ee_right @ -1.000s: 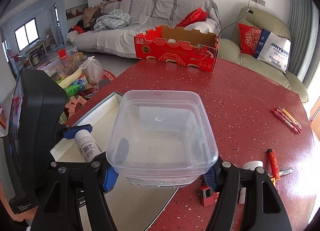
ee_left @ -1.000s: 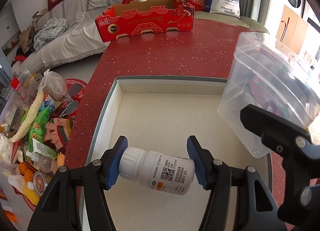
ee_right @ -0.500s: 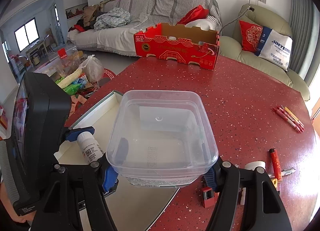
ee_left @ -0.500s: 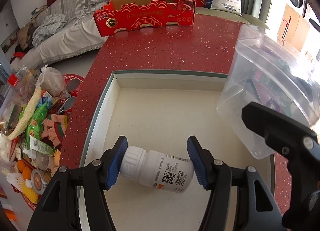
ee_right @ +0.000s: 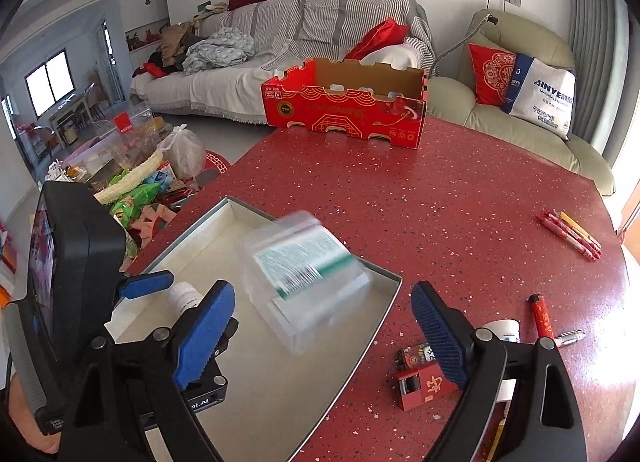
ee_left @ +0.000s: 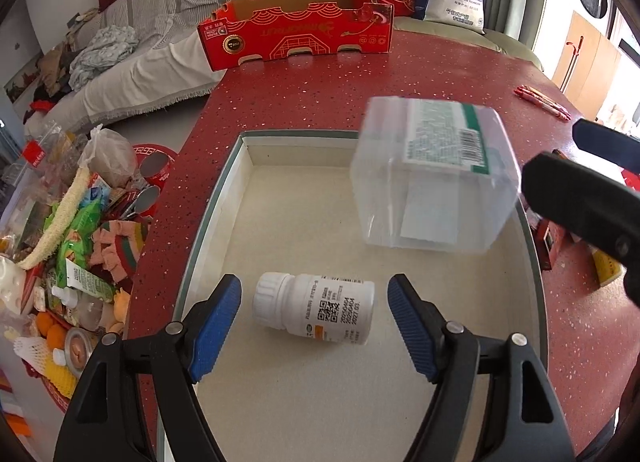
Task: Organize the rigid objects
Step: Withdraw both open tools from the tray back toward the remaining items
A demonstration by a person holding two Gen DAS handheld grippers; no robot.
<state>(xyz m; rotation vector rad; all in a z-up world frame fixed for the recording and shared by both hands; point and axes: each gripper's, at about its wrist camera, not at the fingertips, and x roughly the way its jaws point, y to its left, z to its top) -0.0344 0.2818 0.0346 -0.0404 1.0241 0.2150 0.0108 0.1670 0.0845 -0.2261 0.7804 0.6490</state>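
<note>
Red speckled surface (ee_left: 320,101), tray (ee_left: 224,197) on it. Both jaws opening, nothing pinched: bottle (ee_left: 316,312) lies in tray, clear container (ee_left: 432,177) blurred, tumbling over it. Back out straight, no nudging.

Left gripper (ee_left: 314,312): jaws opening, blue pads clear of the white bottle (ee_left: 316,312) on both sides. Bottle lies on its side on the tray (ee_left: 224,197) floor, cap toward the left pad. Clear plastic container (ee_left: 432,177), blurred, sits tilted over the tray's far right part, label uppermost. Tray rests on the red worktop (ee_left: 320,93); a red cardboard box (ee_left: 296,35) stands at its far edge.
</note>
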